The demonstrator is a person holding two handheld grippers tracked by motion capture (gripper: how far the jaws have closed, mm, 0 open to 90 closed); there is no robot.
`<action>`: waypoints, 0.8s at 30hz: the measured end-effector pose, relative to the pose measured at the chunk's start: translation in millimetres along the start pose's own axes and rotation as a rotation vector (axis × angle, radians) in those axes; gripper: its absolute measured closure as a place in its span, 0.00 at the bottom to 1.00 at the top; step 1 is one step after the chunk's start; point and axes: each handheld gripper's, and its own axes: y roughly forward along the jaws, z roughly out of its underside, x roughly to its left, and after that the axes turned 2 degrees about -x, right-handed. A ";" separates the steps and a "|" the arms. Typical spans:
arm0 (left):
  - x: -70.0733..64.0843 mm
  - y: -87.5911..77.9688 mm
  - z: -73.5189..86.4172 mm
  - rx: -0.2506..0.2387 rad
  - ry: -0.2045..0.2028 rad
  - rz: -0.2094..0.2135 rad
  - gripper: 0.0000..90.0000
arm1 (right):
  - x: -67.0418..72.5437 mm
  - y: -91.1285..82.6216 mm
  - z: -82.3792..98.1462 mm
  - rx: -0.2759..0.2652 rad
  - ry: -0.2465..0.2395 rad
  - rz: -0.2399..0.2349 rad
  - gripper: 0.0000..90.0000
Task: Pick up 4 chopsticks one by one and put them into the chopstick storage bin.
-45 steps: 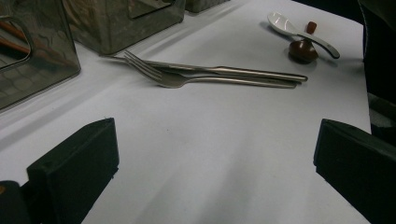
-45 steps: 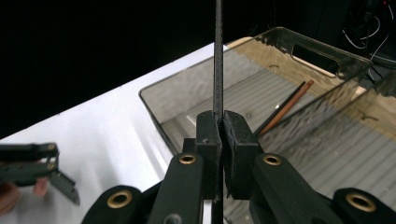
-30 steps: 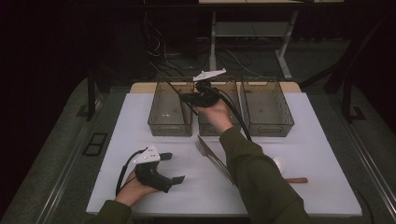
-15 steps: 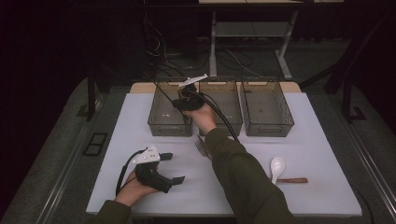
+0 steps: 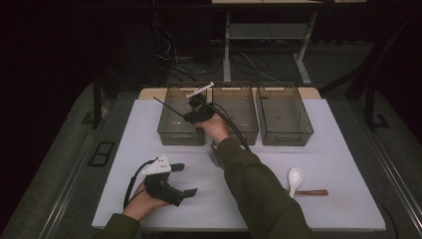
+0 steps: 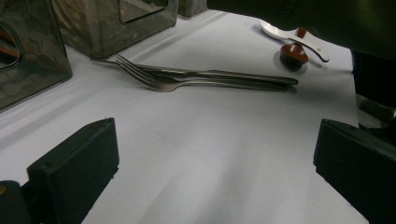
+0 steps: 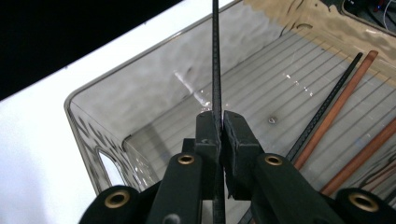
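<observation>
Dim room, bright tabletop, soft shadows

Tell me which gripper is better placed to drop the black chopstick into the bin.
Right. The right gripper already clamps the chopstick over the left bin; the left gripper rests open on the table.

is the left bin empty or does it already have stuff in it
Not empty: the left bin already holds a black chopstick and brown chopsticks.

Three bins [image 5: 182, 117], two forks [image 6: 205, 79], one spoon [image 5: 294, 178].
</observation>
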 end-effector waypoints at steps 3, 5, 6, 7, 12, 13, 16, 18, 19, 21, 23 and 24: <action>0.1 0.1 0.0 -0.001 0.000 0.000 0.00 | 0.8 1.5 -1.1 0.019 -0.009 0.000 0.83; 0.0 0.0 0.0 -0.002 -0.001 0.000 0.00 | 0.9 1.6 -1.7 0.016 0.000 0.007 0.75; -0.1 0.0 0.1 -0.003 -0.002 0.000 0.00 | 0.7 1.6 -1.9 0.016 0.002 0.003 0.72; 0.0 0.0 0.0 -0.003 -0.002 0.000 0.00 | 0.5 1.2 -2.1 0.014 0.002 0.003 0.69; 0.0 0.2 0.2 -0.004 -0.005 -0.001 0.00 | -0.5 -2.9 -3.4 0.004 0.020 -0.014 0.56; 0.0 0.1 0.1 -0.004 -0.004 -0.001 0.00 | -0.8 -4.3 -3.6 0.006 0.015 -0.021 0.53; 0.3 0.1 0.2 0.000 0.000 -0.002 0.00 | -0.5 -11.5 -5.2 0.006 0.012 -0.031 0.42; 0.4 0.1 0.2 0.001 0.002 -0.003 0.00 | 0.5 -17.9 -6.0 0.001 -0.005 -0.023 0.38; 0.4 0.0 0.2 0.001 0.002 -0.003 0.00 | 0.6 -21.4 -6.4 -0.005 -0.009 -0.026 0.37; 0.3 0.2 0.3 0.003 -0.002 -0.004 0.00 | 0.1 -27.7 -6.6 -0.015 -0.016 -0.053 0.34; 0.2 0.5 0.3 0.004 -0.001 -0.004 0.00 | 0.9 -34.5 -6.6 -0.020 -0.019 -0.083 0.31; 0.0 0.7 0.3 0.004 -0.002 -0.004 0.00 | 1.7 -37.8 -6.3 -0.018 -0.033 -0.080 0.31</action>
